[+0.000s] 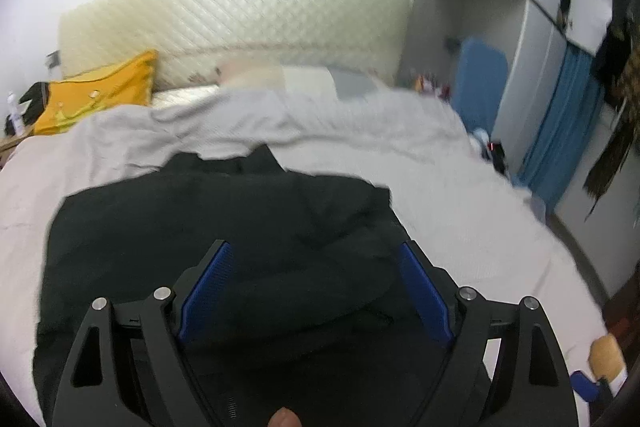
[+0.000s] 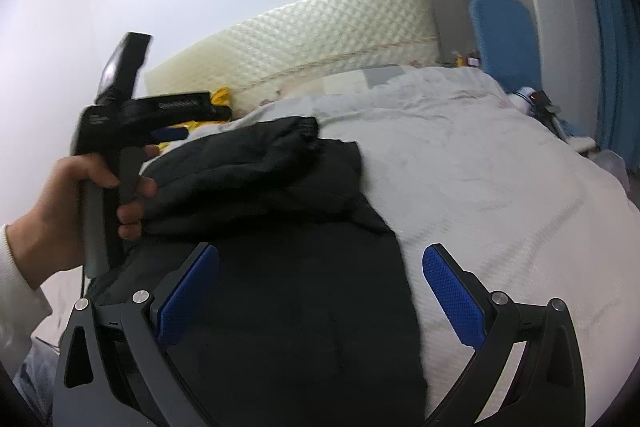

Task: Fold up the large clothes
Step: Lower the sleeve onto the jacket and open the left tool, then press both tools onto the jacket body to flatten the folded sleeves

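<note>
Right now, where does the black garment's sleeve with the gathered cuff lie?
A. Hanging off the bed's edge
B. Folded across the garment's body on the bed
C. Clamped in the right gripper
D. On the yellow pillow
B: in the right wrist view the sleeve lies across the garment on the bed, and the right gripper is open, holding nothing.

I'm seeing only one bit of print: pale lettering along the black body of the left gripper (image 2: 188,131), up and to the left of my right claw, in the right wrist view. It's blurring too much for me to read. I'm finding nothing legible ahead of the left claw in the other view.
</note>
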Tool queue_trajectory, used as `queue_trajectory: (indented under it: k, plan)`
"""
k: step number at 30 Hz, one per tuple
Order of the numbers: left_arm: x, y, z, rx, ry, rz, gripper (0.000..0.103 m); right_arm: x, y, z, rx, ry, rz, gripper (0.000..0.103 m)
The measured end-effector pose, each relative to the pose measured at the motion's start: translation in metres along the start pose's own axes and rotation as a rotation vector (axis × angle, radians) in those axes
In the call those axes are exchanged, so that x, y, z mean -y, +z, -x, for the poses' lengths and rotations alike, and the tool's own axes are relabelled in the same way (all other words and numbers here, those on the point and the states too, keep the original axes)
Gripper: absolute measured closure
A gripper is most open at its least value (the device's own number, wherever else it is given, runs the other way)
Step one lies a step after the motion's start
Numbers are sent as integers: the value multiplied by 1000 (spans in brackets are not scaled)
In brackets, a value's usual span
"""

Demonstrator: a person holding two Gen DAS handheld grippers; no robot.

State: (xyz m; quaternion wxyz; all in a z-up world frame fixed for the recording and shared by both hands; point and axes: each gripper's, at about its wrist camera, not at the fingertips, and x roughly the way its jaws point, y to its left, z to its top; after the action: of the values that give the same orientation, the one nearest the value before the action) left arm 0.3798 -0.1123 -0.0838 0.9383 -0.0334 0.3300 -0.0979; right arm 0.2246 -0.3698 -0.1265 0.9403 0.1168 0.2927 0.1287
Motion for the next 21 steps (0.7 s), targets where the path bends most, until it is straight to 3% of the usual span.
queue_trajectory:
  k: [6,10,14,18,21]
  plan:
    - [-67,18,53,69,14,60,15,-35,36,-2,44,53,48,0]
    - [-115,26,70,101,48,102,14,-62,81,-17,99,51,78,0]
    - [-160,29,59,72,65,156,14,-79,117,-59,85,64,86,1]
    - [-193,25,28,25,48,190,14,-90,136,-119,34,43,116,15]
    - [-209,19,-5,-7,64,184,14,-97,139,-176,-22,31,150,19]
